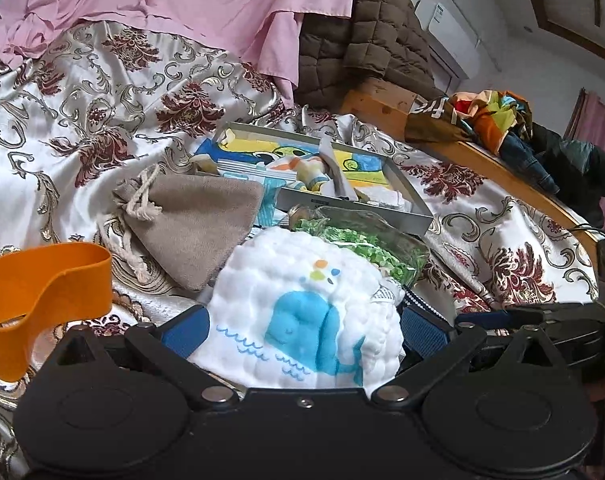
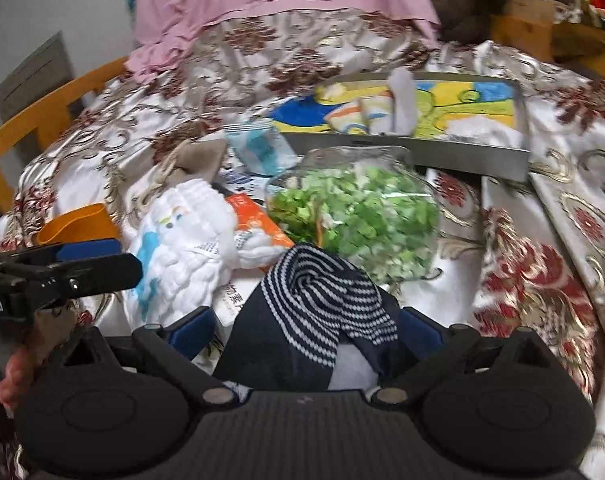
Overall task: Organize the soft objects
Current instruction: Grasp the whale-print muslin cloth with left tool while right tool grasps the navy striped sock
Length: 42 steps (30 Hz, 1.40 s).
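1. Gripping: a white whale-print cloth (image 1: 302,312) is clamped by the left hand-held gripper (image 1: 302,332).
2. A striped sock (image 2: 322,304) is clamped by the right hand-held gripper (image 2: 308,328).
3. A grey tray (image 1: 354,204) and a bag of green pieces (image 2: 358,220) are seen ahead on the bed (image 1: 62,140).

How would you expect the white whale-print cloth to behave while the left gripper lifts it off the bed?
The white whale-print cloth looks like puffy, crinkled gauze, so it will probably flop and sag outside the left gripper. It seems light for its bulk. Bunched between the blue pads, it should grip rather than slip, though loose folds may unfurl.
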Motion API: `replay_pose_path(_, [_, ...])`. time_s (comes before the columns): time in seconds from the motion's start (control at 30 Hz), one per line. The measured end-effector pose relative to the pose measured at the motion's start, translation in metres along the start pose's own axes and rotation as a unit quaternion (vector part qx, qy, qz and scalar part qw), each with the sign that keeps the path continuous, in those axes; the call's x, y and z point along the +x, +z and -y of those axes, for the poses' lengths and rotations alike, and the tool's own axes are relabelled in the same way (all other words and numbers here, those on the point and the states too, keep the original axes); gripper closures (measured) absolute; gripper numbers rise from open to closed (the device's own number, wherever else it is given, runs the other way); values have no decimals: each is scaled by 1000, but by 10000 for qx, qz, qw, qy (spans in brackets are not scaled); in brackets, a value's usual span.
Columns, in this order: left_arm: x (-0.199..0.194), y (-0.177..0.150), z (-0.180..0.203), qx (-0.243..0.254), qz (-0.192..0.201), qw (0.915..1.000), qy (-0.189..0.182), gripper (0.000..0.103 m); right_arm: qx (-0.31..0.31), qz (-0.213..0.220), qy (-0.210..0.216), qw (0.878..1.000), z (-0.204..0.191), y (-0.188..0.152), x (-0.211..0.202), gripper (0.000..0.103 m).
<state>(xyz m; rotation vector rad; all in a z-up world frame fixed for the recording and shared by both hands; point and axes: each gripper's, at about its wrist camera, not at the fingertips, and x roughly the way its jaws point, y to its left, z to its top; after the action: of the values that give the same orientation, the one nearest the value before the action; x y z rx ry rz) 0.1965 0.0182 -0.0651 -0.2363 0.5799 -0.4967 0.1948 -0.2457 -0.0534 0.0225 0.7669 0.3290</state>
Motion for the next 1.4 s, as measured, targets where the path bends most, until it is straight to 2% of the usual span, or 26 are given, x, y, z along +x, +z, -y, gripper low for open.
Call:
replay_pose_path(0.17, [6,-3,0,-24,-94,9999,-40,1,-123,-189,334,9992,7,6,8,4])
replay_pose_path(0.33, [11,-3,-1,-23,-183,9998,-10,1,-36,-342,370,9987,14,7,14,4])
replay_pose_path(0.63, [21,-10,7,272,-360,9990,68,1,0,-332,457,9984,13,7,12,4])
replay_pose_path(0.83, [24,-12,6,278,-375,9988,127,1,128,-330,571,9977,12,7,11,4])
replay_pose_path(1.2, [26,-14,4,260,-402,9987,148,9,318,-269,805,9959,13,8,10,19])
replay_pose_path(1.4, [27,-15,3,215,-402,9988,192,19,397,-232,843,9954,12,8,10,27])
